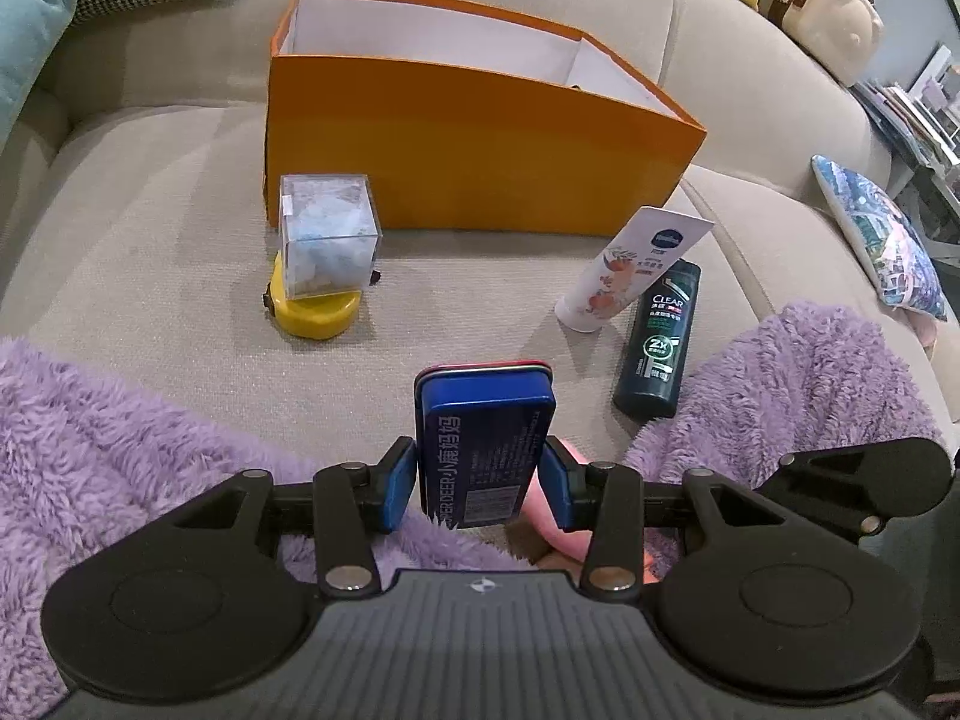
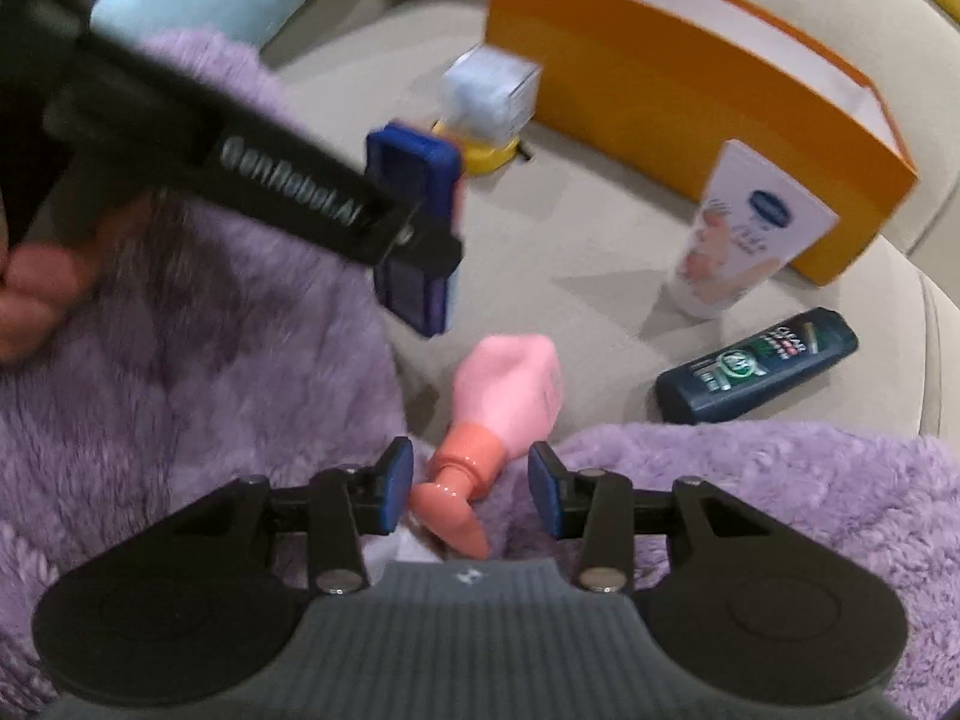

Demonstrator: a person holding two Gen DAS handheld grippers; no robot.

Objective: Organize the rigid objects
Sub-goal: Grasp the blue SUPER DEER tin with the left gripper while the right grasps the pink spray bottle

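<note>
The left gripper (image 1: 480,480) held a blue tin (image 1: 483,438), hiding its lower end, while the blurred right gripper (image 2: 471,489) stood open around a pink bottle (image 2: 498,414).

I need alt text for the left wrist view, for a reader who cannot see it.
The left gripper clamps a blue tin above a beige sofa. Beyond it stands an open orange box; before the box are a clear cube on a yellow disc, a white tube and a dark bottle.
</note>
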